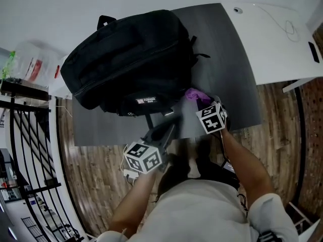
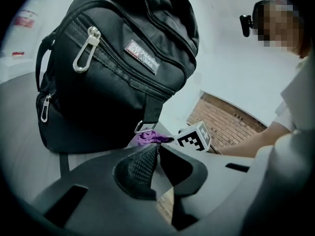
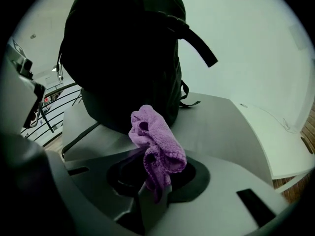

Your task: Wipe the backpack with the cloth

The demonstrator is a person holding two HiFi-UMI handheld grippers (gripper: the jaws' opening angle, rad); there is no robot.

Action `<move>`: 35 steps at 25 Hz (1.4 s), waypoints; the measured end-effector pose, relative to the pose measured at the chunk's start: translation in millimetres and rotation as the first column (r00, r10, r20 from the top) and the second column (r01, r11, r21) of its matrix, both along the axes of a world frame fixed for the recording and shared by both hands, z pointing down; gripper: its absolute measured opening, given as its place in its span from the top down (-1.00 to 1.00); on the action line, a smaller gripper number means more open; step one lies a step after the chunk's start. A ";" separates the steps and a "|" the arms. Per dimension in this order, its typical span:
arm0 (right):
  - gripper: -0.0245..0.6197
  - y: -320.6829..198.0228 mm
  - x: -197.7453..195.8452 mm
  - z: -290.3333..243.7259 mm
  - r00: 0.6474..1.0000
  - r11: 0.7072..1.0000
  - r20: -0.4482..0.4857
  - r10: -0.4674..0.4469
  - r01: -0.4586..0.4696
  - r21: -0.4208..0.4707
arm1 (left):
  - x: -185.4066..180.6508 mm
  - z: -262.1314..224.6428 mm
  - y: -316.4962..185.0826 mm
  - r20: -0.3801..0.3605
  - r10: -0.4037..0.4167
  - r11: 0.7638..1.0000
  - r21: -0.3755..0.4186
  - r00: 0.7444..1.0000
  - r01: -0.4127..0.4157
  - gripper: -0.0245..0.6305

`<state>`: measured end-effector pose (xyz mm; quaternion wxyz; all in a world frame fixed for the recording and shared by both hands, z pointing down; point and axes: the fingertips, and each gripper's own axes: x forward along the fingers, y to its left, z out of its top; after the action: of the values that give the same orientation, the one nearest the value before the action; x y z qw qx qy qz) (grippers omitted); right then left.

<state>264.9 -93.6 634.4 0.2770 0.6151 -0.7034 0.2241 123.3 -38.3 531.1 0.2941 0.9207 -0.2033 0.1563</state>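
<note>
Pinching a bunched purple cloth [image 3: 156, 144] tight between its jaws, the right hand-held gripper [image 3: 153, 189] sits just beside the lower corner of the black backpack [image 1: 131, 59], which rests on the dark grey table [image 1: 227, 59]. The left hand-held gripper [image 2: 157, 149] has its jaws together on nothing and hangs near the bag's front pocket without touching it. The main risk, as I judge it, is that nothing steadies the bag: a firm wipe could push it across the smooth table instead of cleaning it. The cloth is also held only by a small fold, so dragging it over the rough fabric, the zip pulls [image 2: 84, 48] or the strap buckle [image 2: 142, 127] could snag it and pull it free. The dark top butts against a white table [image 1: 275, 44], above a wood-plank floor [image 1: 282, 135], with a black railing [image 1: 28, 135] to the left.
</note>
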 end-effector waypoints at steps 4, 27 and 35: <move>0.63 17.0 27.2 -19.5 0.997 0.996 0.008 0.081 -0.081 0.027 | 4.1 -18.8 8.1 -0.028 0.035 0.999 0.027 0.999 -0.034 0.86; 0.63 48.3 60.0 -208.7 0.989 0.915 0.015 0.149 -0.144 0.376 | 9.2 -167.0 11.3 -0.195 0.116 0.954 0.294 0.974 -0.055 0.86; 0.63 13.9 69.0 -300.1 0.994 0.843 -0.104 -0.042 0.091 0.530 | 35.5 -208.4 -3.8 -0.269 -0.020 0.936 0.334 0.963 0.113 0.86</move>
<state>333.9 -79.7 334.3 0.1336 0.6522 -0.7460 -0.0173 158.8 -42.2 322.7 0.1570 0.9630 -0.2184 -0.0146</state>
